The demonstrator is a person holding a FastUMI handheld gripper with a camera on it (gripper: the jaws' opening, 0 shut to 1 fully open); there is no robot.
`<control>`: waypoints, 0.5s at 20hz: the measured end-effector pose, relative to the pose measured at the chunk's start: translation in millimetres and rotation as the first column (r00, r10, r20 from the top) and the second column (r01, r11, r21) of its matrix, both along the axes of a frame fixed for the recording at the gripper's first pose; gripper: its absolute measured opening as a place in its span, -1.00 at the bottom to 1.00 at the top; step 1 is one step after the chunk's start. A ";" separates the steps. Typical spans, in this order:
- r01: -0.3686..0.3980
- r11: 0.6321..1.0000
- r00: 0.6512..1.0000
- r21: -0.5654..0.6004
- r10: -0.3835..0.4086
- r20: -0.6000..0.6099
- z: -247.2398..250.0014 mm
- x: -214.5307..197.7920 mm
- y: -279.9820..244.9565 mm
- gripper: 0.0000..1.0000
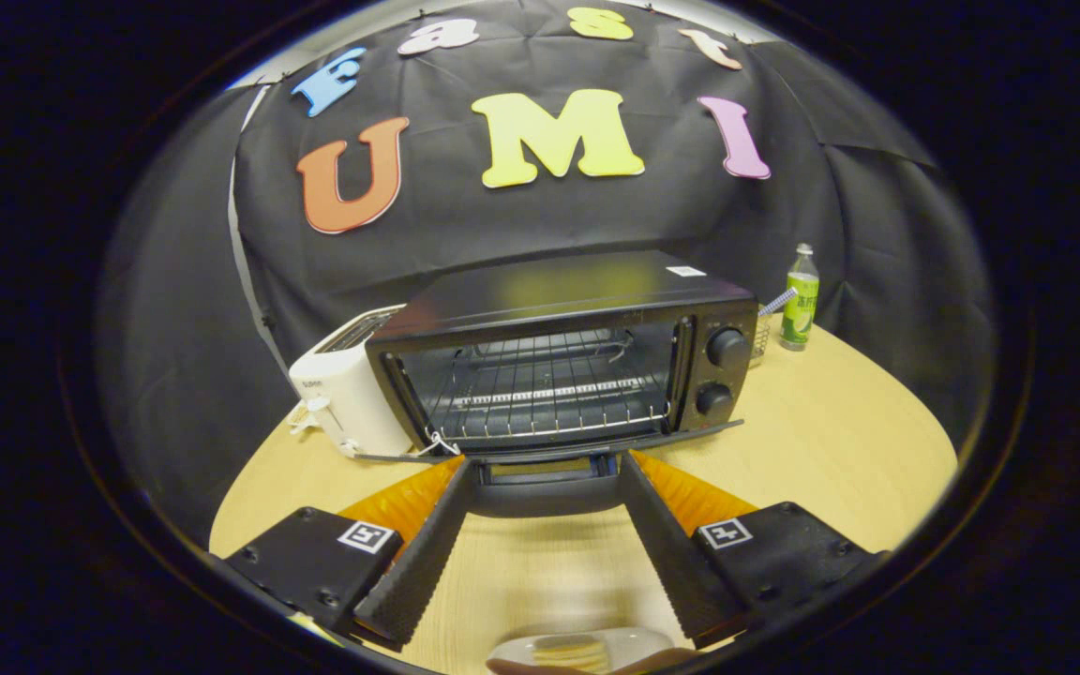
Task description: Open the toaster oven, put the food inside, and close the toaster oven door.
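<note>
The black toaster oven [563, 361] stands on the wooden table [831, 441] with its door [549, 450] swung down flat, showing the wire rack [545, 384] inside. The door's handle [545, 492] lies between my two fingertips. My gripper [545, 461] is open, its fingers spread wide on either side of the handle at the door's front edge. I cannot tell whether they touch it. A plate [629, 642] with stacked pale slices of food [570, 652] sits on the table close under the gripper, on the near side of the fingers.
A white slot toaster [343, 394] stands against the oven's left side. A green bottle [800, 300] and a small wire basket [763, 333] are behind the oven on the right. Bare tabletop lies to the right of the oven.
</note>
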State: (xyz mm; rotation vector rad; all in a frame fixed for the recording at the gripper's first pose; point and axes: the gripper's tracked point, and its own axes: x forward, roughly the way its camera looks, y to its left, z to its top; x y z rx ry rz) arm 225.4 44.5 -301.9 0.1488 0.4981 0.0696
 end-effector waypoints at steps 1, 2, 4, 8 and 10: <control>-0.007 1.000 1.000 -0.022 0.007 -0.002 -4.7 -3.1 0.2 1.00; -0.009 0.999 1.000 -0.038 0.009 -0.007 -10.2 -6.7 0.2 1.00; 0.001 1.000 1.000 -0.021 -0.002 -0.023 -20.7 -10.2 -1.7 1.00; 0.001 1.000 0.997 0.031 0.002 -0.080 -40.6 -20.0 -1.6 1.00; -0.009 1.000 0.997 0.029 0.011 -0.072 -44.2 -20.7 -2.2 1.00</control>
